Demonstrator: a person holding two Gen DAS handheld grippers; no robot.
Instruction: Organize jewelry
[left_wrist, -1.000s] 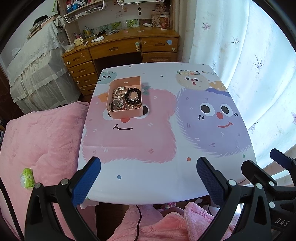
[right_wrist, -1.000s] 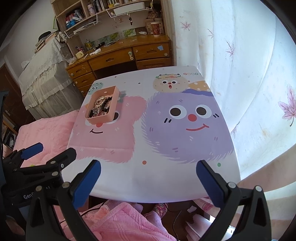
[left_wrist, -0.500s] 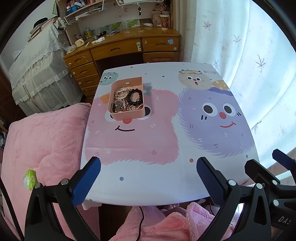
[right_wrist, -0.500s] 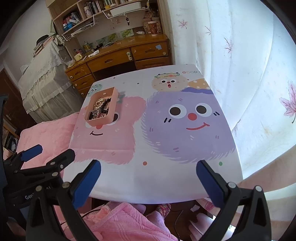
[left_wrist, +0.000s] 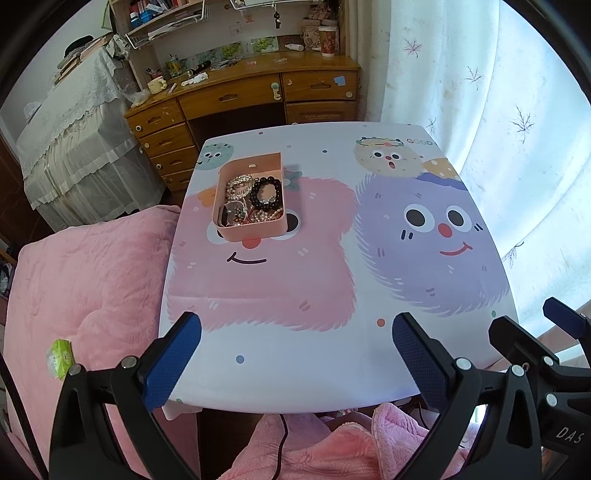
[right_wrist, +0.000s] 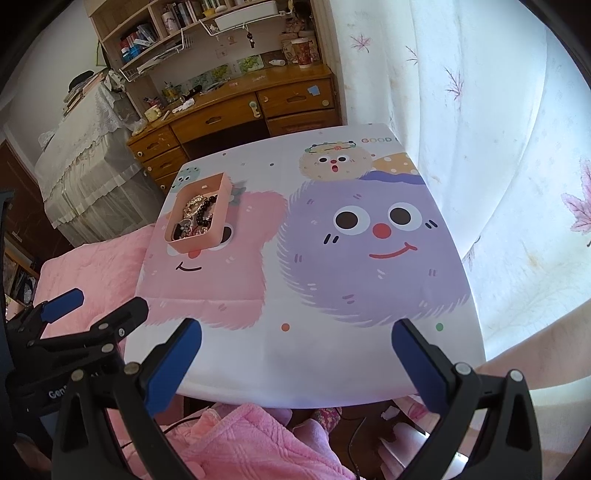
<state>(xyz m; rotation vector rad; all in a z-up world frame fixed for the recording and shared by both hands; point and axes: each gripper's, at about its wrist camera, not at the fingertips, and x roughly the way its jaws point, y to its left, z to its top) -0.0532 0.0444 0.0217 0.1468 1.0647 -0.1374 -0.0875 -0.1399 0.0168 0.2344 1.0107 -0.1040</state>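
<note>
Left gripper (left_wrist: 295, 363) spread wide, nothing between its blue pads (left_wrist: 171, 363), hovering over the near edge of the table (left_wrist: 295, 369). Right gripper (right_wrist: 295, 363) likewise spread wide and empty, also at the near edge, just to the right of the left one; in the right wrist view, the left tool's black frame visible low on the left, and in the left wrist view the right tool's frame low on the right.

Well ahead of both tongs, toward the far left of the tabletop: a pink rectangular jewelry box (left_wrist: 251, 230), open-topped, sitting on the face of the pink cartoon monster (left_wrist: 258, 280) printed on the tablecloth. Inside the box, a black beaded bracelet (left_wrist: 266, 192) at the far right, a sparkly silver bracelet (left_wrist: 238, 183) at the far left beside it, and a tangle of smaller beaded pieces (left_wrist: 255, 216) at the near end, too jumbled to tell apart. From the right tong, box ahead and well to the left (right_wrist: 197, 236).

Ahead and to the right of the left tong, the purple cartoon monster (left_wrist: 428, 240) print, bare of objects. Left of the table, a pink quilt (left_wrist: 85, 280) with a small green packet (left_wrist: 59, 358) lying on it, just left of the left tong's left finger. Beyond the table, a wooden desk (left_wrist: 251, 92) with drawers; to the right, a white floral curtain (left_wrist: 498, 110). Below the tongs, pink fleece clothing (right_wrist: 251, 443).
</note>
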